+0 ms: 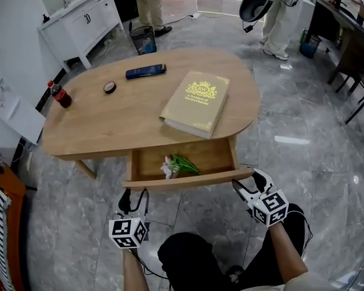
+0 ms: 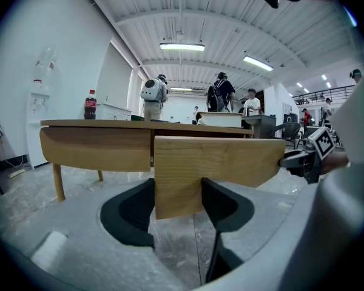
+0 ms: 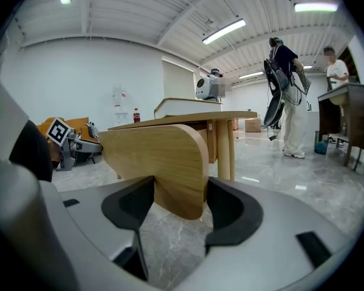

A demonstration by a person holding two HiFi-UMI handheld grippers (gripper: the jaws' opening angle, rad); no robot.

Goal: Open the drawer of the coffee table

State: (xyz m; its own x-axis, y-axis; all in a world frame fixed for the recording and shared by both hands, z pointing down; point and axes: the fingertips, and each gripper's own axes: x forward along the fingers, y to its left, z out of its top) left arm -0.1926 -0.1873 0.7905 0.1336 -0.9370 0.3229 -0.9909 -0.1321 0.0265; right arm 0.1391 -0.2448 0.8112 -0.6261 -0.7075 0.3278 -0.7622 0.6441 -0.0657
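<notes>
Tabletop [image 1: 139, 111]: oval, light wood, on a marble floor.
Drawer [image 1: 188, 179]: under the near edge, standing well out, a flower sprig [image 1: 179, 164] lying inside. The opening looks largely done, with perhaps a little travel left.
Book [image 1: 196, 103]: cream, flat above the drawer.
Left tool [image 1: 134, 195]: clamped on the drawer front's left end, forearm low and reaching forward.
Right tool [image 1: 250, 181]: clamped on the rounded right end, forearm likewise.
Cola bottle [image 1: 60, 94]: upright, far left edge.
Dark case [image 1: 145, 71] and tape roll [image 1: 110, 87]: near each other, apart.
</notes>
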